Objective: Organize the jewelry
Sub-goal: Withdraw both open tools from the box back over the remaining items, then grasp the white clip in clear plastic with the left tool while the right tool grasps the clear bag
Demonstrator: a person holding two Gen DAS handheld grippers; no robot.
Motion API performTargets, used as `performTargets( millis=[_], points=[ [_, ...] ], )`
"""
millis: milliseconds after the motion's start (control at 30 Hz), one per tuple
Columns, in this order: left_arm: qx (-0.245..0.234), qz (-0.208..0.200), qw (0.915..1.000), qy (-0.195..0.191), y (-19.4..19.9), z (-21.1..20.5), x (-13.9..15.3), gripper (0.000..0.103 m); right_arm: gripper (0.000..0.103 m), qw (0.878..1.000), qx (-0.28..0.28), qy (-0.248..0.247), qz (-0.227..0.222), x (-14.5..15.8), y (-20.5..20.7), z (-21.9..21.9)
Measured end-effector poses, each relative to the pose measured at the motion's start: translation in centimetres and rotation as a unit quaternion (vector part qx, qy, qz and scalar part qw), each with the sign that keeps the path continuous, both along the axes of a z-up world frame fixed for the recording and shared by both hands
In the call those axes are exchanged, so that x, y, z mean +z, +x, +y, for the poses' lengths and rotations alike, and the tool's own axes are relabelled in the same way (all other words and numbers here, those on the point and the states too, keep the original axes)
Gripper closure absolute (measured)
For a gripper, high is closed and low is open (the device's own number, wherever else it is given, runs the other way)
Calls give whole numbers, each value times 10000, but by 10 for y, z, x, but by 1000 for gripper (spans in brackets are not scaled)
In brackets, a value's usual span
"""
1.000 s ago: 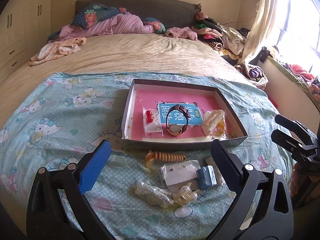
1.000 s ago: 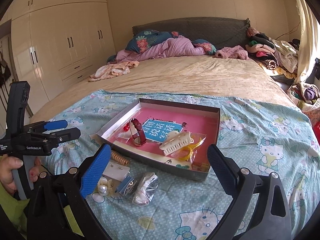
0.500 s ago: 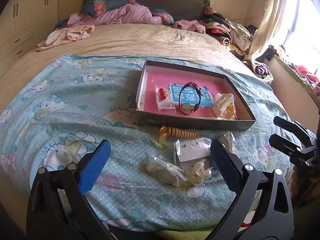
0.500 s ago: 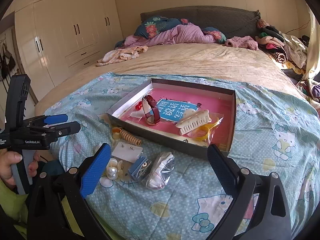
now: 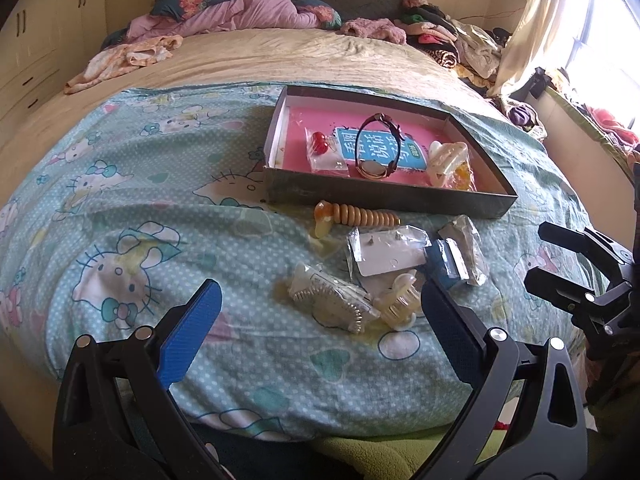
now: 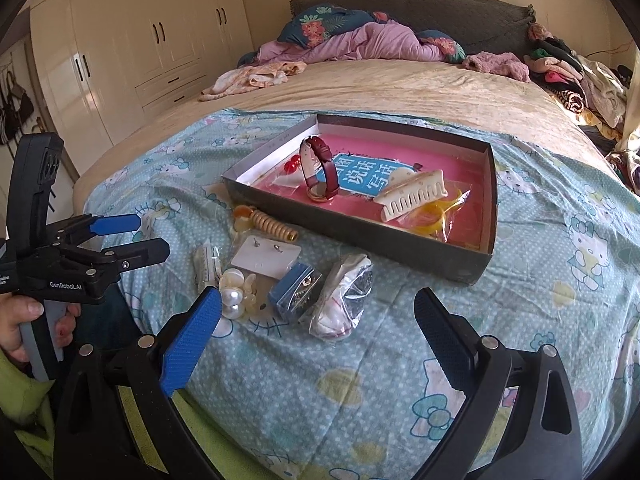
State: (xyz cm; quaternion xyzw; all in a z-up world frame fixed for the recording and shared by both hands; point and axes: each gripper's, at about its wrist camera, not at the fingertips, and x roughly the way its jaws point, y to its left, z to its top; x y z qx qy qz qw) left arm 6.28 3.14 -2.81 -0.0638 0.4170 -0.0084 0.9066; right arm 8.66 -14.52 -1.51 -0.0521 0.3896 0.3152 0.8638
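A grey box [image 5: 384, 198] [image 6: 360, 236] with a pink floor sits on the Hello Kitty blanket. In it lie a dark red watch [image 5: 378, 148] [image 6: 320, 168], red earrings in a bag [image 5: 320, 148], a cream hair claw [image 6: 412, 196] and a yellow ring [image 6: 430, 214]. In front of the box lie a beaded spiral hair tie [image 5: 356, 214] [image 6: 272, 224], an earring card [image 5: 384, 254] [image 6: 266, 258], a blue packet [image 6: 294, 292], a bagged comb clip [image 5: 332, 302], a pearl clip [image 6: 236, 292] and a clear bag [image 6: 344, 300]. My left gripper [image 5: 316, 320] and right gripper [image 6: 316, 320] are both open and empty, held back from the pile.
The blanket [image 5: 120, 208] drapes over the foot of a beige bed [image 6: 400, 84]. Pillows and a pink quilt [image 5: 248, 8] lie at the head, clothes [image 5: 460, 36] at the right. Wardrobes [image 6: 120, 48] stand at the left, a window [image 5: 600, 40] at the right.
Both grippers have pulled back and up from the bed, so the box and the pile look farther away. Nothing on the blanket has moved. Both grippers stay open.
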Motion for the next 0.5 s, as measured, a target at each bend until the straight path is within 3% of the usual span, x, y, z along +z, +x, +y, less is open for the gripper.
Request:
performTargets(
  millis=[300, 500],
  points=[
    [-303, 72, 9994, 120, -5, -22, -12, 10, 8, 9991, -223, -174, 304, -26, 11, -5],
    [-530, 146, 9984, 137, -6, -36, -19, 10, 17, 9976, -321, -145, 594, -43, 22, -8]
  ],
)
